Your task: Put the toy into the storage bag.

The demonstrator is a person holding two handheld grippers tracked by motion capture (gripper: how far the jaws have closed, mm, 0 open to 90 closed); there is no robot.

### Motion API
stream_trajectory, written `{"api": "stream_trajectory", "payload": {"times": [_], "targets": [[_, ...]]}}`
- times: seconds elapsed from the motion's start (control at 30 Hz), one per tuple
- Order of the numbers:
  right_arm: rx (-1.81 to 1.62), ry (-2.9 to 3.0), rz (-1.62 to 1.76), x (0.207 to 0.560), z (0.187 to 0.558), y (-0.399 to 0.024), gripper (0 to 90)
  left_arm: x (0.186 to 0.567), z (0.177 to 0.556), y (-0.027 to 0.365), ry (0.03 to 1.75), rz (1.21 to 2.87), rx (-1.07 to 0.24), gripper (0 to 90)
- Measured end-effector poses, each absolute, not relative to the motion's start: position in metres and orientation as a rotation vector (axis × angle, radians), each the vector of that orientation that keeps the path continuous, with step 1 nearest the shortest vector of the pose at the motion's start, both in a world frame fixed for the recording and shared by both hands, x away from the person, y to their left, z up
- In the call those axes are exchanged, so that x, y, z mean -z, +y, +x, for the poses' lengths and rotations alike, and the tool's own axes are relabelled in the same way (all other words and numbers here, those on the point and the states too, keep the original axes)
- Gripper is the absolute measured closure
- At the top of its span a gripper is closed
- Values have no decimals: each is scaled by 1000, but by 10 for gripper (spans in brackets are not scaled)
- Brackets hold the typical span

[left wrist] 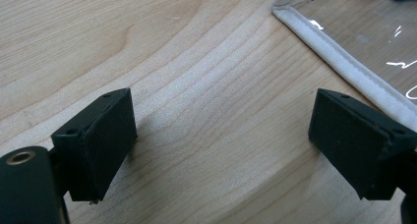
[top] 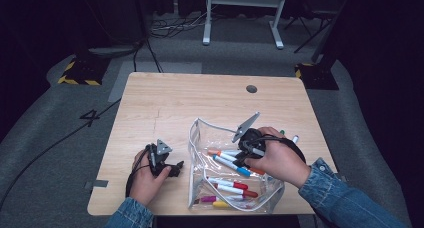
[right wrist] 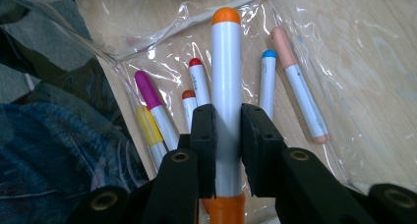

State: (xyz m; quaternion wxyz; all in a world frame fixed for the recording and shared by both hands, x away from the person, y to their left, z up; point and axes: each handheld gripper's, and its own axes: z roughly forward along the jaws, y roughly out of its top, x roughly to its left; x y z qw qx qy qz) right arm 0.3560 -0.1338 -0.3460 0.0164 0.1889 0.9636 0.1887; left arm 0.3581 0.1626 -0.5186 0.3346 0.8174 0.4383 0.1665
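From the high view, the right gripper (top: pixel 243 155) hangs over the open top of a clear plastic zip pouch with white piping (top: pixel 199 138), which lies on a pale wooden table (top: pixel 165 103). In its jaws sits a white marker with an orange cap (top: pixel 223 154), though the grip itself is too small to judge here. Inside the pouch lie other white markers, among them a blue-capped marker (top: pixel 232 167), two red-capped markers (top: pixel 232 187), and a magenta one with a yellow one at the near edge. The left gripper (top: pixel 175 169) rests on the bare table just beside the pouch's left edge. The table stands on grey carpet in a dark room, with cables and a white desk frame (top: pixel 242 13) beyond it.

In the left gripper view, the two black jaws stand wide apart with only wood grain between them; the pouch's white piped edge (left wrist: pixel 339 57) runs past the upper right.

In the right gripper view, the jaws are clamped on the barrel of the orange-capped marker (right wrist: pixel 226 81), which points away over the pouch's film (right wrist: pixel 354 62). Below it lie a magenta-capped marker (right wrist: pixel 147 94), a yellow-capped marker (right wrist: pixel 147 126), red, blue and peach-capped ones. A denim sleeve (right wrist: pixel 44 155) shows at left.
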Motion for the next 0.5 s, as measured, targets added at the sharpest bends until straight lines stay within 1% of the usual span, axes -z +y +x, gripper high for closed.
{"api": "stream_trajectory", "payload": {"times": [0.37, 0.5], "targets": [[-388, 3054, 416, 353, 350, -106, 773, 519, 358, 163, 1143, 2135, -436, 111], [-380, 3045, 394, 353, 350, -99, 773, 519, 358, 163, 1143, 2135, -435, 111]]}}
